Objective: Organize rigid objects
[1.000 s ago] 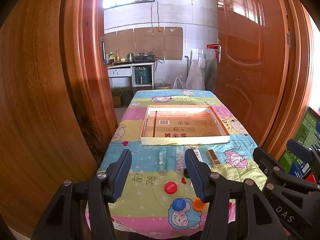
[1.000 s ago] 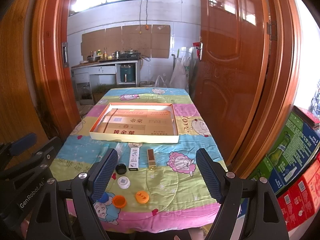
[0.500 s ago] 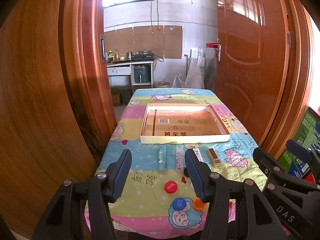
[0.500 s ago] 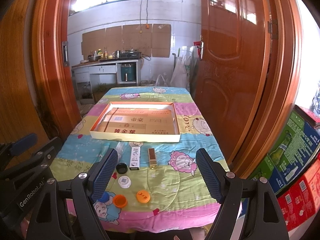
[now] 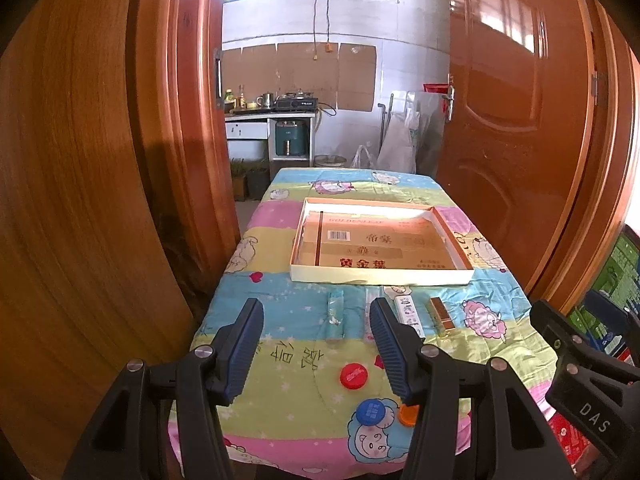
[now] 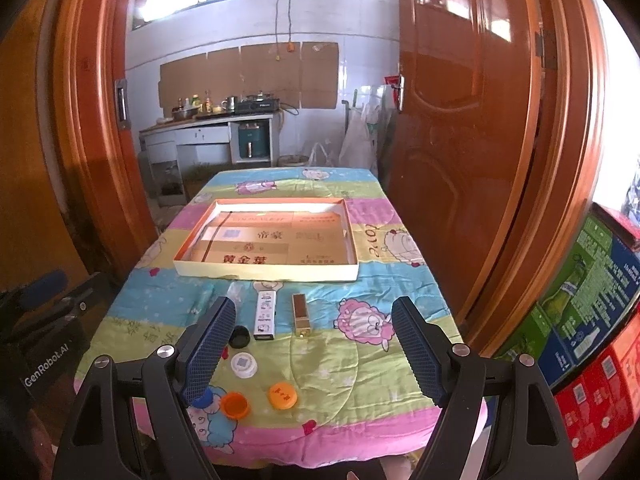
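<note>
Bottle caps (image 6: 282,395), tubes (image 6: 265,315) before shallow tray (image 6: 264,271).

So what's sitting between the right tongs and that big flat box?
In the right wrist view, between the right tongs and the box lie a white patterned stick and a small gold case, on the cloth.

Home kitchen, gas stove (image 6: 256,105) on counter (image 6: 208,122), wooden doors (image 6: 460,120), cartoon-print tablecloth (image 6: 360,344)

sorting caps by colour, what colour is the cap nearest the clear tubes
Red: the bottle cap, best seen in the left wrist view.
</note>
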Motion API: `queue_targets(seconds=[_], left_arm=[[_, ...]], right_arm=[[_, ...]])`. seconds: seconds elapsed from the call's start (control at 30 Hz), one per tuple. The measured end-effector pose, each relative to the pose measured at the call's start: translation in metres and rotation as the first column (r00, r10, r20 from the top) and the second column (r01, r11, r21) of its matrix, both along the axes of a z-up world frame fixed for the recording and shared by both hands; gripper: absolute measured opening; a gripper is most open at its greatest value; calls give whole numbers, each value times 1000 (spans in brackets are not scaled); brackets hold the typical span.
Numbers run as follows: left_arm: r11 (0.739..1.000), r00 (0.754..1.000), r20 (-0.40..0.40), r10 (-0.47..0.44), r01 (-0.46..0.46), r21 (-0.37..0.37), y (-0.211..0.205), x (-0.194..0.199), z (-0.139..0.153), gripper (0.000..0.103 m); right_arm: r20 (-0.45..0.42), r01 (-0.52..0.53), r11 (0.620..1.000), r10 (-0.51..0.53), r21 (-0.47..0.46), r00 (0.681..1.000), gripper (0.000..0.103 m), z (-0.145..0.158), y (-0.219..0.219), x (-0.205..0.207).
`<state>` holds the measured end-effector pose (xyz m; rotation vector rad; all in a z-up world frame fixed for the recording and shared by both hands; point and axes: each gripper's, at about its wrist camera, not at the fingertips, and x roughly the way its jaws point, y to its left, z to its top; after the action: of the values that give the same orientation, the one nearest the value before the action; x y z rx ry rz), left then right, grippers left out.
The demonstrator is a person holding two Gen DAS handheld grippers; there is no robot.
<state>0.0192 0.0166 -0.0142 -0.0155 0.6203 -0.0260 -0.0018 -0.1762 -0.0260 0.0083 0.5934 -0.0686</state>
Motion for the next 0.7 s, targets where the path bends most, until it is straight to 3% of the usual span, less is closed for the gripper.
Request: queue_targets(seconds=[0.4, 0.7], left_arm=[[999, 997, -60, -47, 46, -12, -3, 17, -33, 56], [986, 977, -133, -168, 163, -47, -3, 16, -84, 56]], right_arm=[[-73, -4, 1000, 5, 21, 997, 82, -32, -3, 18], [-120, -40, 999, 41, 9, 992, 82, -75, -8, 22]])
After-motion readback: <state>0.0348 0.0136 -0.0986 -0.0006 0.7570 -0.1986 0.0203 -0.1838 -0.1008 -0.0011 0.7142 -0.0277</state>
